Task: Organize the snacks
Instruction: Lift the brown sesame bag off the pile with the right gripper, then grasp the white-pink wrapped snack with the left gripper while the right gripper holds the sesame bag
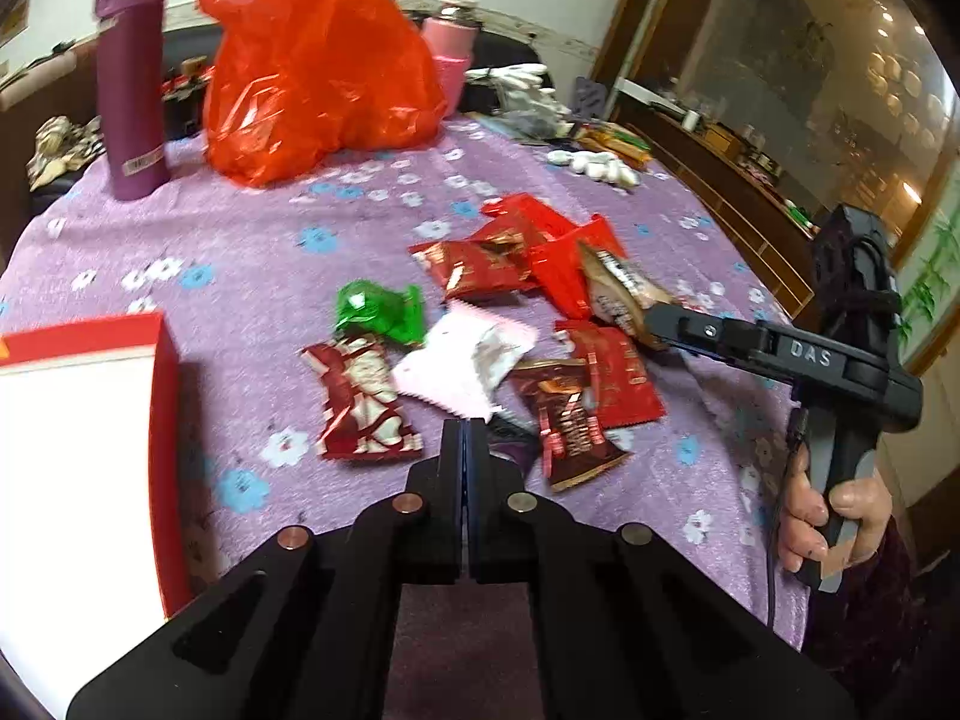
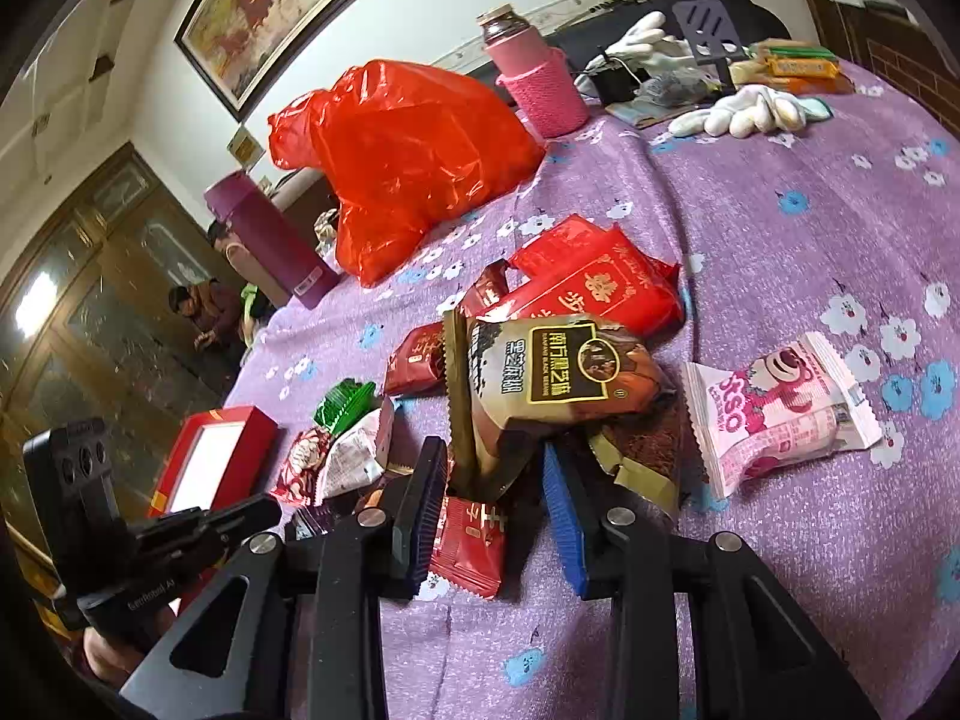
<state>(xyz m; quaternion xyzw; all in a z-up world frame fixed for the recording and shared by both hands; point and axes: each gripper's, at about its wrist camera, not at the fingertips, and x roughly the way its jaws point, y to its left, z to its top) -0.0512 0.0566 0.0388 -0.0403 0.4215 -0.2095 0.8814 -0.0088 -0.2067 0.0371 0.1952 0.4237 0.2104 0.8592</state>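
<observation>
Straddling brown sesame packet (image 2: 564,384), right gripper (image 2: 498,516) fingers wide; left gripper (image 1: 465,438) pressed together, w/ red box (image 1: 90,420) at table edge.

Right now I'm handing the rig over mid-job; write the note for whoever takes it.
Left claw: shut, empty, hovering at the near edge of the snack pile.
Right claw: open, straddling the brown sesame packet, not yet closed.
Red box: at the left, looks empty.
Snacks: all loose on the purple cloth, including the green packet and the pink-and-white packet.
Done: nothing boxed yet.
Left: probably grip the sesame packet, then move each snack to the box.
</observation>
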